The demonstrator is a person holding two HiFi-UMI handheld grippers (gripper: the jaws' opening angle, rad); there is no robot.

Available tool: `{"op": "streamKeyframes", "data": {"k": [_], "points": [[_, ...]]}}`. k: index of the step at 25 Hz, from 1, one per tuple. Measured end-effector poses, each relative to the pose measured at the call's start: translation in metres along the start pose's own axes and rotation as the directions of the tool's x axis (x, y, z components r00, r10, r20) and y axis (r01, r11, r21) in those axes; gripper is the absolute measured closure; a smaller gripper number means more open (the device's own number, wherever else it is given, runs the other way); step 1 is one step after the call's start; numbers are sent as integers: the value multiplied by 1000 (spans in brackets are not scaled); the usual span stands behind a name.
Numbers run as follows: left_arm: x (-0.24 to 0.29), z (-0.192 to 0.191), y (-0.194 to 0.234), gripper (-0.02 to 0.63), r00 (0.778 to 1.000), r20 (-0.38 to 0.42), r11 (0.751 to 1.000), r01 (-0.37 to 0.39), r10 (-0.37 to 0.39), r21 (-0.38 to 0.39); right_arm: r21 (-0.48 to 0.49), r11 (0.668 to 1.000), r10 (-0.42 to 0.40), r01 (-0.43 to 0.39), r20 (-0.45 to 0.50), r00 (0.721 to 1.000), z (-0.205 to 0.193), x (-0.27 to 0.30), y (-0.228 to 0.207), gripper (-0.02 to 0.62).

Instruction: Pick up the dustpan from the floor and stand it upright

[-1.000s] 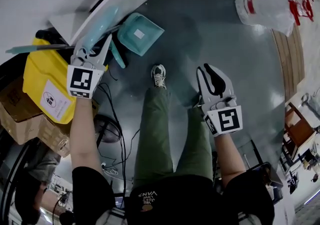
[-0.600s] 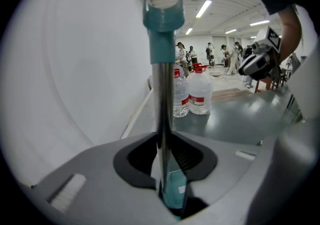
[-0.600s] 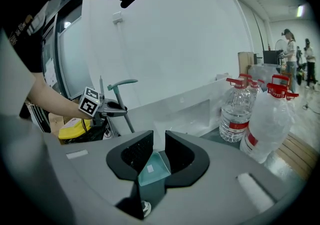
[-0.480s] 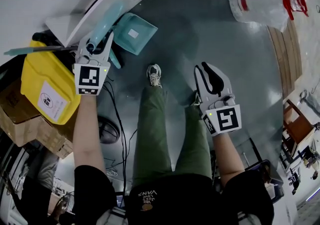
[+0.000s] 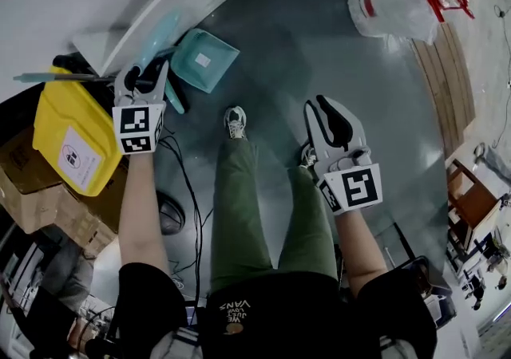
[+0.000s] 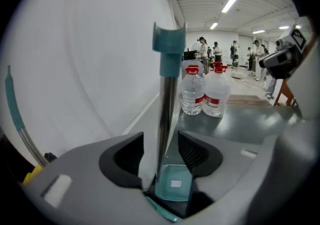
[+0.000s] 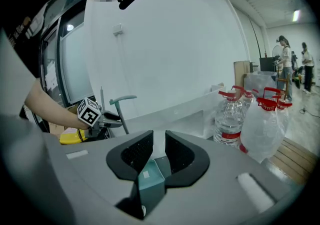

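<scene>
Task item: teal plastic dustpan with long metal handle (image 5: 205, 60), standing upright, pan on dark grey floor (image 5: 319, 46), just beside white wall (image 6: 90, 69). Its handle shaft (image 6: 167, 109) is vertical, teal cap on top.

State of left gripper (image 6: 162, 154): jaws have just been opening, now apart; handle shaft between them, gap showing beside shaft, pads not clamping.

State of right gripper (image 7: 159, 149): jaws slightly apart, nothing between them; held well apart from dustpan, above person's right leg.
</scene>
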State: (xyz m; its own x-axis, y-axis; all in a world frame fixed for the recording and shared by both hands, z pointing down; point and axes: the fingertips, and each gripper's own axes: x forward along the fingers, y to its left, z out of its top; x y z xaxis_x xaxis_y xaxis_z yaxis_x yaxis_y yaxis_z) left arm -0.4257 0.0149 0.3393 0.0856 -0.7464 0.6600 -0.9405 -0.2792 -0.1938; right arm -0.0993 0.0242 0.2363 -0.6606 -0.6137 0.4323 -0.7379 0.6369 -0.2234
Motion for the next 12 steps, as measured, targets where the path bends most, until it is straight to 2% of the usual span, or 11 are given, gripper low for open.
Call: {"op": "streamKeyframes", "data": {"k": [4,7,12], "points": [[-32,-2,-14,356,999,-21,996,-34,32,-86,-10,1000,19,-19,36,999,26,-21,-3,520],[-63,10,-33,354,999,-10,990,-54,54,-130,-23,999,39,-38,54,998,47,-43,-7,520],[-118,54,-63,356,993,63,974,-83,98,-212,-47,997,60,-56,88,994,84,-84,-12,520]]}}
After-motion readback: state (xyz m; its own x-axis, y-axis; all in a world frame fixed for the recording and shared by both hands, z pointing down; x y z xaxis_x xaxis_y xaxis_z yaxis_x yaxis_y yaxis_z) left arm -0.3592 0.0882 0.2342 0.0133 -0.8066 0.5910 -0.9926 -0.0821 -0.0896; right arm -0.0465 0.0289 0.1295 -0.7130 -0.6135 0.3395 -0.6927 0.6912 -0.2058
